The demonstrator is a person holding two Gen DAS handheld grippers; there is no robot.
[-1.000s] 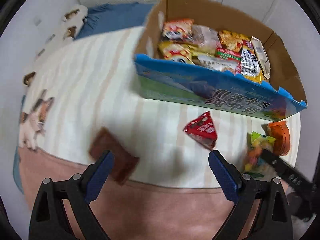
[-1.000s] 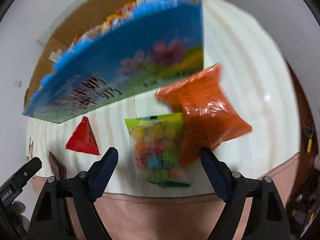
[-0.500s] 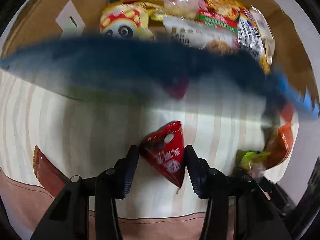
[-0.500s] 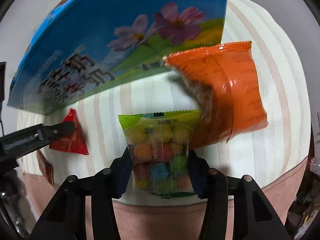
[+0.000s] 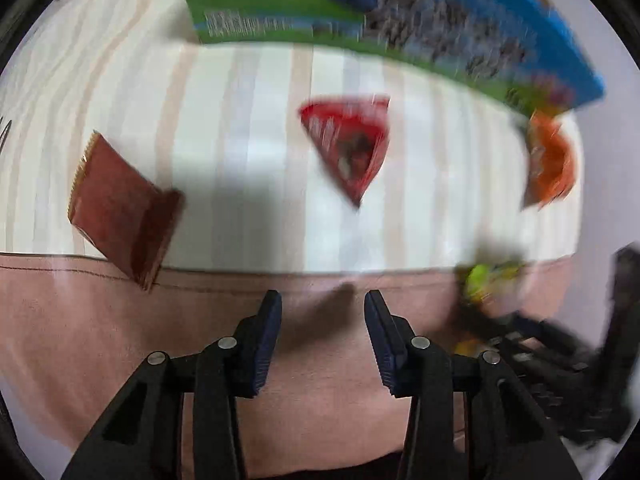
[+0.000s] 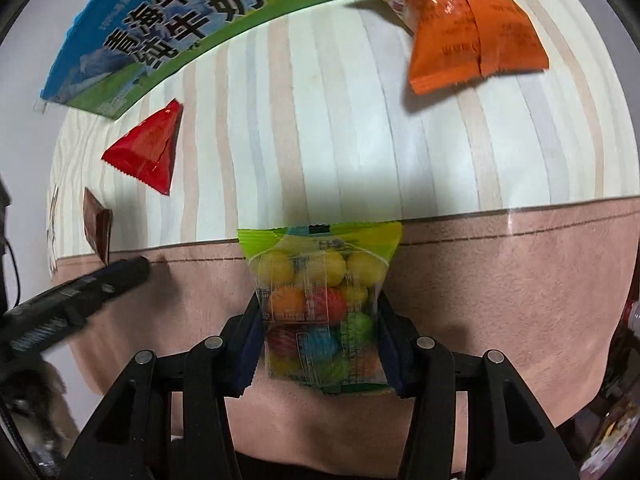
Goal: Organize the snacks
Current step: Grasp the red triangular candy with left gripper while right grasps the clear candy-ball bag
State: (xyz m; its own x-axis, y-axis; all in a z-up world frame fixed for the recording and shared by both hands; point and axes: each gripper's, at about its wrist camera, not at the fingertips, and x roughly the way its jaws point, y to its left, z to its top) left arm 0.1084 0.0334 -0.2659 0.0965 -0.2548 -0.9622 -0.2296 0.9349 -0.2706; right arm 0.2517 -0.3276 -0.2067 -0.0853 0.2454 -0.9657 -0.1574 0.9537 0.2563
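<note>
My right gripper is shut on a clear green-topped bag of coloured candy balls, held over the pink band of the bedcover. My left gripper hovers over the same pink band; its jaws are narrow and opening, with nothing between them. The red triangular packet lies on the striped sheet ahead of it, apart from the pads. A brown packet lies at the left and an orange packet at the far right. The blue-and-green snack box stands behind them.
The striped sheet gives way to a pink band near the bed's front edge. The left view is motion-blurred. One finger of the left gripper reaches in at the left of the right wrist view.
The left gripper closed around the red packet, then pulled back over the pink band without it. The right gripper shut on the candy bag and drew it back from the orange packet.
</note>
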